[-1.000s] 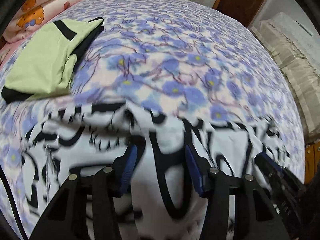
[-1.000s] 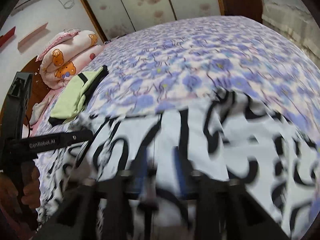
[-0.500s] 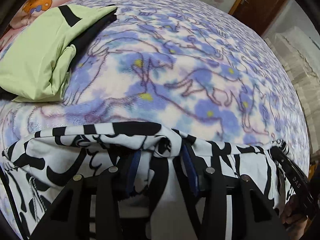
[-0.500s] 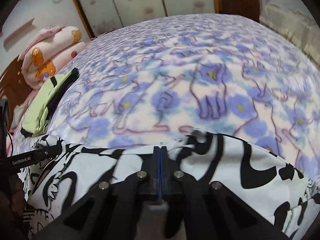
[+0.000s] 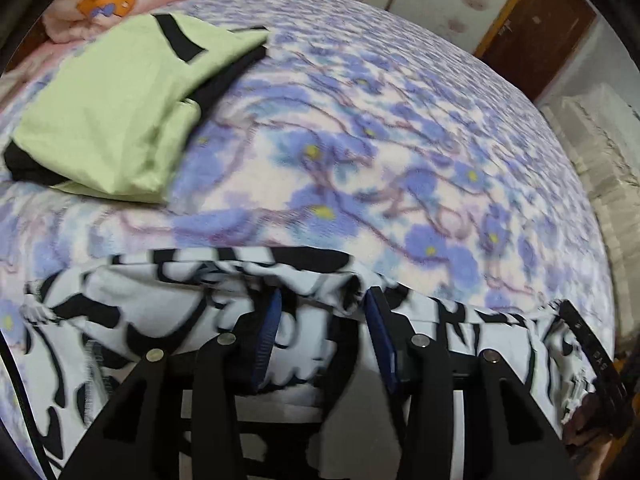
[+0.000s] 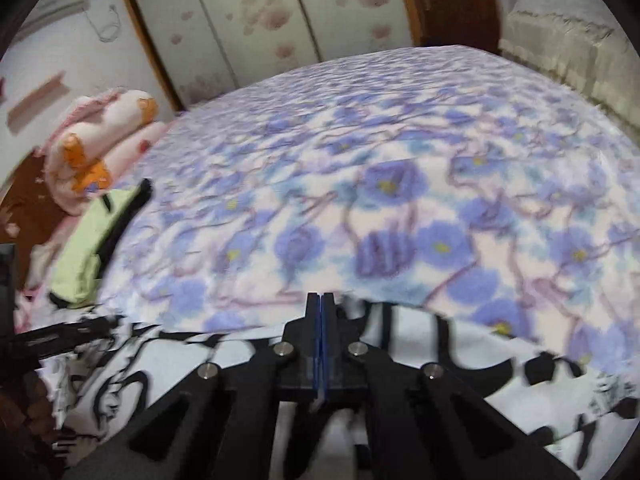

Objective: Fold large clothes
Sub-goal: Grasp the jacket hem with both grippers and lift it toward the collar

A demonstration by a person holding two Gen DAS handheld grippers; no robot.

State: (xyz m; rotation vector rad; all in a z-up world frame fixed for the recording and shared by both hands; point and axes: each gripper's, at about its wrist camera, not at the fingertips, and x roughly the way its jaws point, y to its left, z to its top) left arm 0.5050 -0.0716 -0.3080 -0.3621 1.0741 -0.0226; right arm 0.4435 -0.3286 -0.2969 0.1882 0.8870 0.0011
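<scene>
A large white garment with black print (image 5: 120,312) lies across the near part of the bed, its far edge lifted. My left gripper (image 5: 322,320) is shut on a thick bunch of that edge, which fills the gap between the blue pads (image 5: 268,336). In the right wrist view the same garment (image 6: 440,344) spreads below my right gripper (image 6: 320,300), whose pads meet on the thin cloth edge. The right gripper's black finger (image 5: 588,344) shows at the garment's right end, and the left gripper (image 6: 60,332) shows at the left.
A blue-flowered blanket (image 5: 360,140) covers the bed ahead. A folded green garment with black trim (image 5: 112,128) lies at far left, with a rolled pink bear quilt (image 6: 100,152) behind it. Wardrobe doors (image 6: 260,20) stand beyond; a beige covered piece (image 5: 600,152) flanks the right side.
Both grippers have carried the garment's edge forward over the bed toward the green garment. The right jaws went from slightly apart to shut. The left jaws closed a little on the bunch.
</scene>
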